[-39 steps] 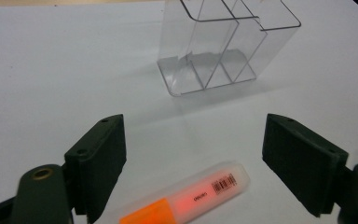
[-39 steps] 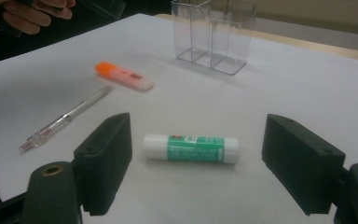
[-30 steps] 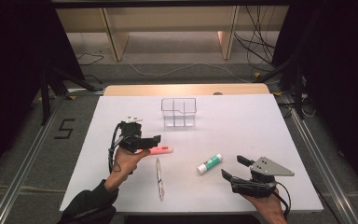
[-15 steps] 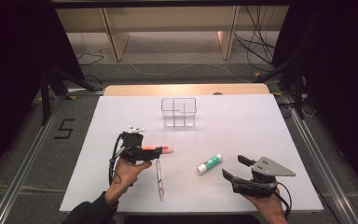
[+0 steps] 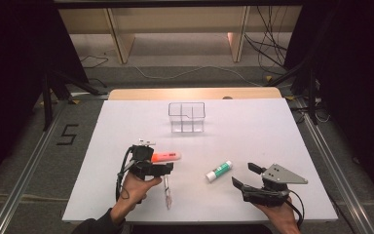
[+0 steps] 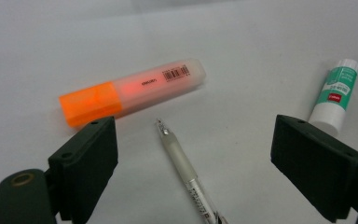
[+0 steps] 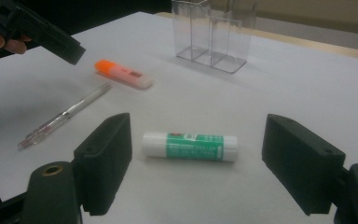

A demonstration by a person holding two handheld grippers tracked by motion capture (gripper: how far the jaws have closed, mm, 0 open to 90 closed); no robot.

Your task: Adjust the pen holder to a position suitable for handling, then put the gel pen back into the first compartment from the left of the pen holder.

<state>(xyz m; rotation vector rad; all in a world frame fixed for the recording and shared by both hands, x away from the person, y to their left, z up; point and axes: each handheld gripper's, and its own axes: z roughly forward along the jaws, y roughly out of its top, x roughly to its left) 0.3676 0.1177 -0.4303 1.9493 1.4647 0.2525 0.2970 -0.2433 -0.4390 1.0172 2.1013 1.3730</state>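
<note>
An orange highlighter (image 5: 165,156) (image 6: 130,91) lies on the white table (image 5: 253,126). Just in front of it is a clear pen (image 5: 167,191) (image 6: 189,179). My left gripper (image 5: 157,162) (image 6: 193,158) hovers open over the pen's far tip, with the highlighter's orange cap beside one jaw. A green-and-white glue stick (image 5: 219,170) (image 7: 190,146) lies to the right. My right gripper (image 5: 243,174) (image 7: 198,140) stands open a little short of it, holding nothing. A clear compartment box (image 5: 186,117) (image 7: 212,32) stands at mid-table towards the back.
The table's front edge runs just below both hands. Wooden shelving legs and cables sit on the floor beyond the far edge. Bare white surface lies around the box and on the right side.
My left gripper has drawn back towards the person, from beside the highlighter to over the pen's tip. The right gripper and the objects have stayed put.
</note>
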